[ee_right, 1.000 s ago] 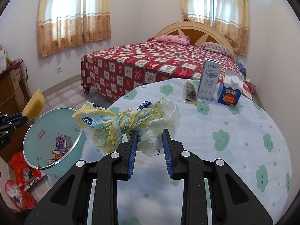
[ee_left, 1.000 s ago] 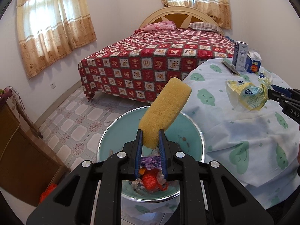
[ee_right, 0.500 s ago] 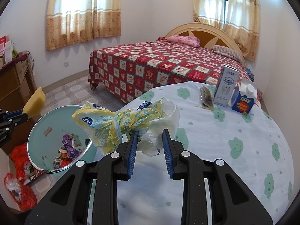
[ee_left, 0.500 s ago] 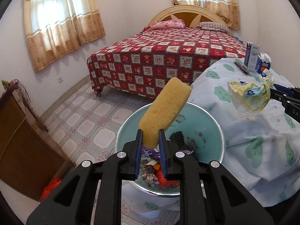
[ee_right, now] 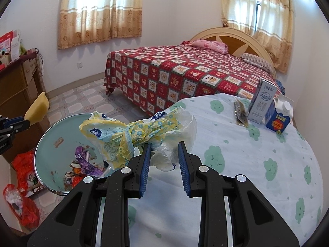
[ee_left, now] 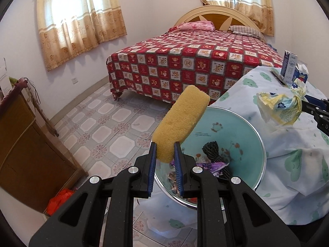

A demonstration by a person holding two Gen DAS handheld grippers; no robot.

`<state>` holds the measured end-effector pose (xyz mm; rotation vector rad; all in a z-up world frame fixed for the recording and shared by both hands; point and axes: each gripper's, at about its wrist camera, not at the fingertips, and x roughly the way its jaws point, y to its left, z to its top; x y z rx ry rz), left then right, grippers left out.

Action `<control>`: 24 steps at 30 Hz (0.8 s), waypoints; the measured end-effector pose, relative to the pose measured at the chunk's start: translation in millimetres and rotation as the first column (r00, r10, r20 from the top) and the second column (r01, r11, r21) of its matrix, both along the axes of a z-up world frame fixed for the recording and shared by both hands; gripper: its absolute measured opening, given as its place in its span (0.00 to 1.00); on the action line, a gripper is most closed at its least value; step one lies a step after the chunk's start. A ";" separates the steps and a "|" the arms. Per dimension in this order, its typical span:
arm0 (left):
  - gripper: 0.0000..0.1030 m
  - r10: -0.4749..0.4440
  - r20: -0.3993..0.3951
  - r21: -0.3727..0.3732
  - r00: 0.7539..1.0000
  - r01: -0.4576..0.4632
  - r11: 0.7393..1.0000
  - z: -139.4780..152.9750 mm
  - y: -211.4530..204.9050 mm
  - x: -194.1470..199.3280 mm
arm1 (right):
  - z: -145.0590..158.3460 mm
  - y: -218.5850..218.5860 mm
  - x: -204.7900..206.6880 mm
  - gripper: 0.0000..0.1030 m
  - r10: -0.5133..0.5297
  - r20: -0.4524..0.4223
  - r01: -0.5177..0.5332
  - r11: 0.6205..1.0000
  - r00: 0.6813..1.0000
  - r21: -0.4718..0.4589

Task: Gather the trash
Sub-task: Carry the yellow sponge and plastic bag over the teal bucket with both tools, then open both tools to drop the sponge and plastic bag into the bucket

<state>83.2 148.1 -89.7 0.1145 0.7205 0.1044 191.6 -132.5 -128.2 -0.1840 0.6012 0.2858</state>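
Note:
My left gripper (ee_left: 165, 145) is shut on the lower end of a yellow sponge (ee_left: 181, 121), which sticks up and away over the near left rim of a teal trash bin (ee_left: 226, 127). The bin stands on the floor against the table and holds mixed trash. My right gripper (ee_right: 164, 144) is shut on a knotted yellow, white and blue plastic bag (ee_right: 131, 133), held above the table's left edge just right of the bin (ee_right: 61, 135). The right wrist view shows the sponge (ee_right: 38, 109) at far left. The bag (ee_left: 281, 107) appears at the right of the left wrist view.
The table wears a white cloth with green clouds (ee_right: 246, 164). At its far side stand a tall white carton (ee_right: 262, 105), a blue carton (ee_right: 277, 121) and a dark packet (ee_right: 239, 113). A bed (ee_left: 195, 61) lies beyond. A wooden cabinet (ee_left: 20, 144) and red bags (ee_right: 24, 168) are left of the bin.
Both grippers have drifted left with their loads still held. The bin has slid right in the left wrist view and looms larger in the right wrist view.

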 end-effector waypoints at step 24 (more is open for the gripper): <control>0.17 0.040 0.000 -0.018 0.999 -0.040 0.999 1.2 17.2 2.3 | 2.5 33.8 4.7 0.27 0.058 0.005 -0.058 0.998 0.998 -0.026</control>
